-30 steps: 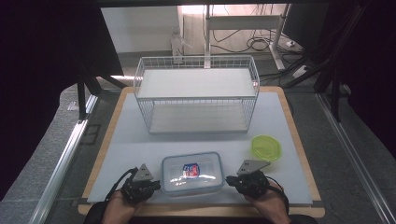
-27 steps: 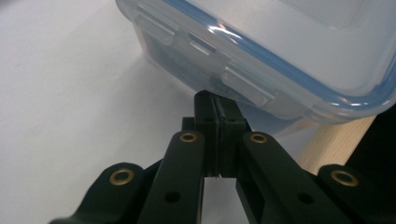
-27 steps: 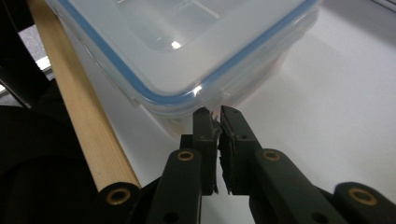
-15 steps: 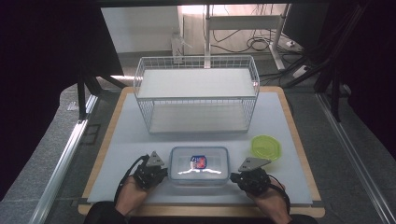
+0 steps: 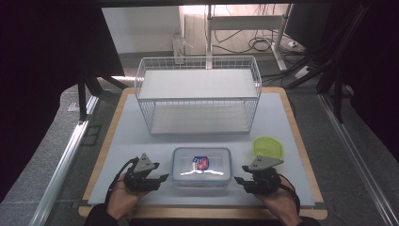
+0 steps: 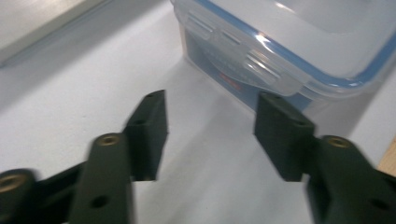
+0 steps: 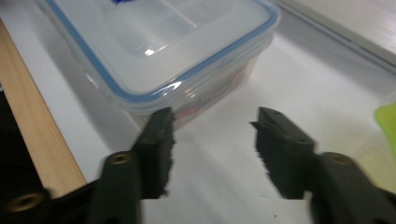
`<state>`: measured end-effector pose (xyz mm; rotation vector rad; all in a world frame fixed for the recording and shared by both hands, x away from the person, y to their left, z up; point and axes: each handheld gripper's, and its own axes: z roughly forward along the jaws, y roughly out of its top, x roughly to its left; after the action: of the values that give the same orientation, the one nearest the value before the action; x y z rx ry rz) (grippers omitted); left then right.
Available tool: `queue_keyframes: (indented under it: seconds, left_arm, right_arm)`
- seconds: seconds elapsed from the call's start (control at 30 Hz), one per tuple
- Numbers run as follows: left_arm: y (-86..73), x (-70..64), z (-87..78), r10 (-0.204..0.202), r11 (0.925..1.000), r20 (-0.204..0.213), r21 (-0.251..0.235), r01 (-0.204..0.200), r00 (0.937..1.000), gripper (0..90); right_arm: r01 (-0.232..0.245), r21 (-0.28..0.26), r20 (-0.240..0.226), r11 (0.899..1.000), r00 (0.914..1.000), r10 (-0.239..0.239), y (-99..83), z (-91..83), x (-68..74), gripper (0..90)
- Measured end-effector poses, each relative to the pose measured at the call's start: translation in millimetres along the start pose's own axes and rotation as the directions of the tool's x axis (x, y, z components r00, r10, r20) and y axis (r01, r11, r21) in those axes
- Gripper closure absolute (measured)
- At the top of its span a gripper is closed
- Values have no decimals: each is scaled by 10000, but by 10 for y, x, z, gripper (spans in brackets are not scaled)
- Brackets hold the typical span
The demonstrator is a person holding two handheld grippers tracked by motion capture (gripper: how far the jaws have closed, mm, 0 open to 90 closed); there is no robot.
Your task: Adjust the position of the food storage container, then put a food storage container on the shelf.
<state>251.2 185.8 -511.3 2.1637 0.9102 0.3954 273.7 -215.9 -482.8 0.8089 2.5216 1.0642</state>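
Here the left gripper (image 5: 162, 178) sits with its jaws spread wide and nothing between them, just beside the left end of the clear lidded box (image 5: 202, 166) without touching it. The right gripper (image 5: 238, 180) is likewise wide open and empty, just off the box's right end. The box lies near the front edge of the desk (image 5: 117, 141), about midway along it, between the two grippers.

The left gripper view brings out the box's side latch (image 6: 243, 53) and the blue seal (image 6: 327, 77) under the lid, with the open jaws short of that latch. The right gripper view shows a corner of the box close to one jaw, the wooden edge of the desk (image 7: 32, 140), and a sliver of the green lid (image 7: 387, 121).

From the high view, something red and blue (image 5: 201, 163) lies inside the closed box. The green lid rests right of the box, near the right edge. The wire basket (image 5: 197, 96) stands toward the back edge; its contents cannot be made out.
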Motion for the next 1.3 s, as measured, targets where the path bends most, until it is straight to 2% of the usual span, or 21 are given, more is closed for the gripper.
queue_keyframes:
  seconds: [0.03, 0.07, 0.1, 0.17, 0.27, 0.37, 0.47, 0.63, 0.73, 0.87, 0.97, 1.0, 1.1, 1.13, 1.17, 1.2, 1.3]
  left_arm:
    - [-10, 5, -15, -8, 9999, 109, -104, 9, 9999, 303]
    - [-10, 5, -15, -8, 9999, 109, -104, 9, 9999, 268]
    - [-18, 7, -23, -38, 9999, 176, -163, 41, 9998, 268]
    - [-34, 15, -32, -90, 9998, 374, -184, 97, 9993, 185]
    - [-46, 26, -38, -164, 9995, 474, -280, 177, 9987, 121]
    - [-46, 39, -46, -223, 9979, 593, -600, 259, 9980, 71]
    - [-44, 42, -46, 29, 9957, 451, -923, 13, 9990, 20]
    - [-14, 43, -16, 17, 9946, 612, -1036, 47, 9981, 0]
    - [32, 35, -10, 15, 9944, 678, -1053, 56, 9977, 0]
    - [128, 18, 11, -37, 9953, 997, -963, 134, 9950, 4]
    - [194, 8, 13, 33, 9958, 837, -917, 44, 9965, 17]
    - [212, 12, 17, 22, 9956, 817, -933, 54, 9967, 27]
    - [264, 41, 63, -138, 9953, 1247, -936, 256, 9921, 22]
    - [284, 48, 88, -141, 9963, 1352, -818, 253, 9907, 15]
    - [321, 60, 146, -188, 9979, 1446, -592, 277, 9893, 9]
    - [321, 60, 146, -188, 9979, 1446, -592, 277, 9893, 5]
    - [365, 87, 226, -384, 9980, 1668, -439, 463, 9852, 4]
  right_arm:
    - [-135, -171, -17, 9998, 9999, 135, -1, -15, -22, 354]
    - [-135, -171, -17, 9998, 9999, 135, -1, -15, -22, 354]
    - [-214, -215, -25, 9995, 9998, 213, 0, -23, -29, 320]
    - [-281, -345, -20, 9990, 9996, 281, -1, -30, -40, 253]
    - [-338, -419, -80, 9985, 9994, 335, -10, -15, -54, 179]
    - [-500, -531, -215, 9973, 9986, 490, -15, -6, -72, 127]
    - [-736, -605, -307, 9954, 9969, 719, -5, 7, -87, 49]
    - [-736, -464, -504, 9962, 9962, 713, 15, 33, -87, 14]
    - [-791, -598, -616, 9951, 9952, 754, 49, 27, -85, 7]
    - [-928, -721, -822, 9931, 9928, 868, 99, 31, -100, 9]
    - [-1249, -657, -1114, 9900, 9868, 1171, 140, 61, -105, 14]
    - [-1353, -474, -1161, 9897, 9848, 1291, 164, 100, -112, 14]
    - [-1544, -392, -1305, 9872, 9803, 1481, 176, 147, -127, 14]
    - [-1642, -270, -1398, 9861, 9773, 1590, 183, 167, -137, 14]
    - [-1816, -165, -1622, 9832, 9708, 1766, 202, 201, -148, 14]
    - [-1816, -165, -1622, 9832, 9708, 1766, 202, 201, -148, 14]
    - [-2068, 114, -1942, 9783, 9593, 2050, 249, 255, -146, 20]
